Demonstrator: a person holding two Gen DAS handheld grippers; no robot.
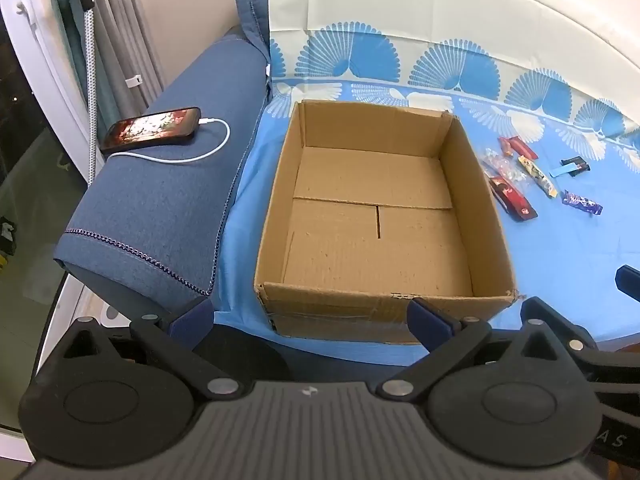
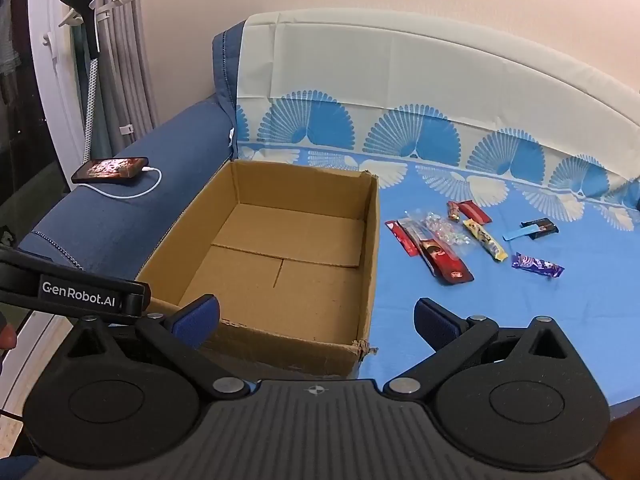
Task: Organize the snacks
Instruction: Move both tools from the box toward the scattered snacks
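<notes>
An open, empty cardboard box (image 1: 494,216) (image 2: 370,248) sits on a blue sheet. To its right lie several snacks: a dark red bar (image 2: 444,258) (image 1: 512,200), a yellow bar (image 2: 486,240) (image 1: 538,176), a purple bar (image 2: 538,266) (image 1: 582,203), a clear candy bag (image 2: 440,228), a small red pack (image 2: 474,211) and a black and blue pack (image 2: 536,229). My left gripper (image 1: 308,316) is open and empty at the box's near wall. My right gripper (image 2: 316,318) is open and empty at the box's near right corner.
A phone (image 1: 152,128) (image 2: 110,169) on a white cable lies on the blue sofa arm (image 1: 160,208) left of the box. A cloth with blue fans (image 2: 360,92) covers the backrest. A garment steamer and curtains (image 2: 120,60) stand at the far left.
</notes>
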